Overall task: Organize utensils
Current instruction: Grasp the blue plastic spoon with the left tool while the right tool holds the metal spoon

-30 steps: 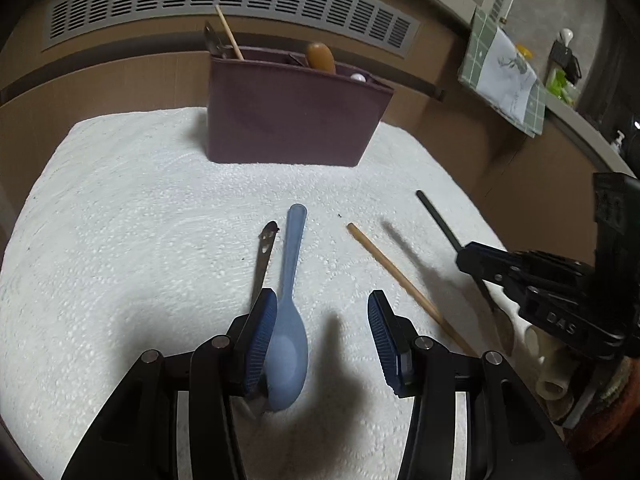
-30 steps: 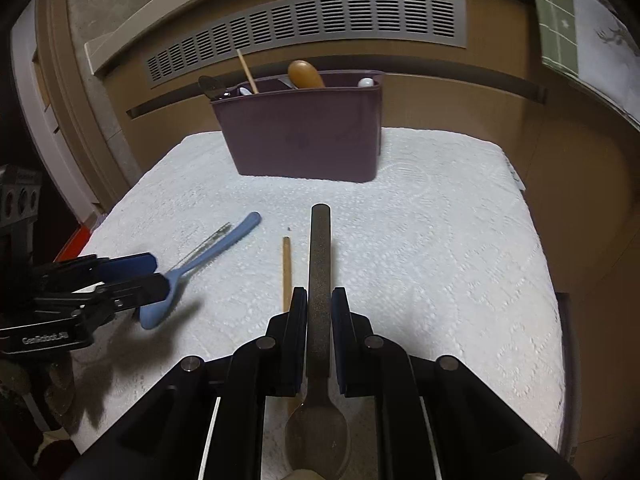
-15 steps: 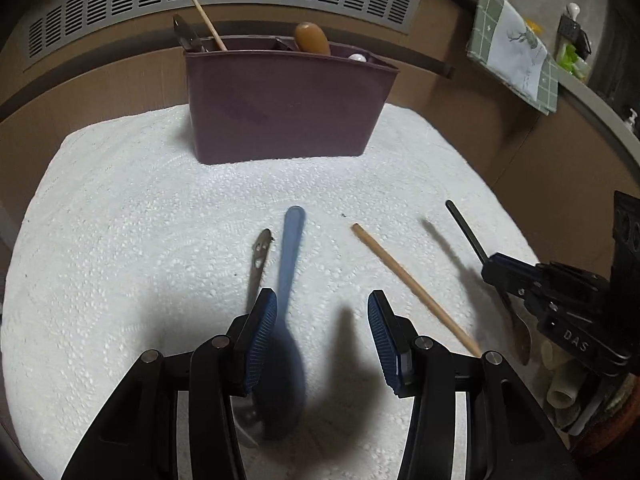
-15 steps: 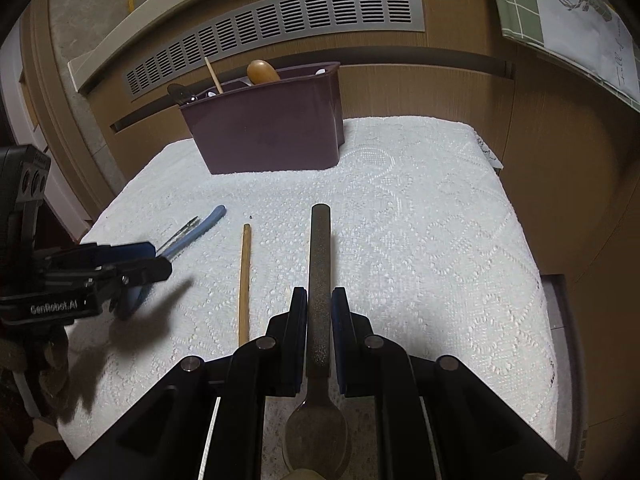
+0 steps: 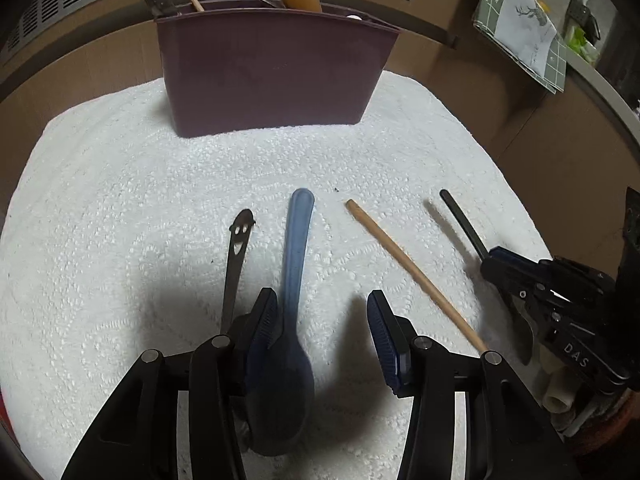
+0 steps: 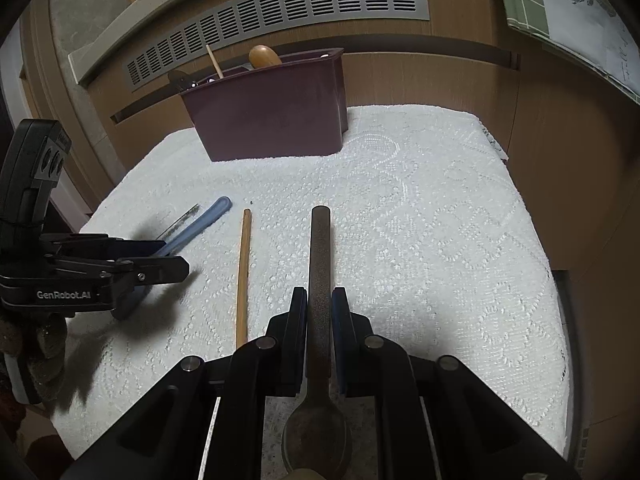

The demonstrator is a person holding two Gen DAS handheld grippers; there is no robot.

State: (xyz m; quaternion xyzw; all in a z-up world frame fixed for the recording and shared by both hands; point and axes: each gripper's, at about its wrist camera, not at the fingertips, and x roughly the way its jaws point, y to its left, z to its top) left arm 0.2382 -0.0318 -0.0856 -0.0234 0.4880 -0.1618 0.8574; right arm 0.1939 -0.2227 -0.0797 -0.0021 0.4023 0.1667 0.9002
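Since the earlier frame your left gripper (image 5: 322, 322) has closed in, jaws apart, on the blue spoon (image 5: 294, 280), whose handle points far toward the bin (image 5: 272, 76), while your right gripper (image 6: 319, 334) clamps the dark spoon (image 6: 320, 280).

Blue spoon (image 5: 294, 280), smiley-handled steel utensil (image 5: 236, 264), wooden chopstick (image 5: 412, 272) flat on cloth; dark spoon (image 6: 320, 280) gripped

Matt metal spoon (image 6: 320, 280), wooden chopstick (image 6: 243, 276), seemingly textured cloth (image 6: 440, 240).
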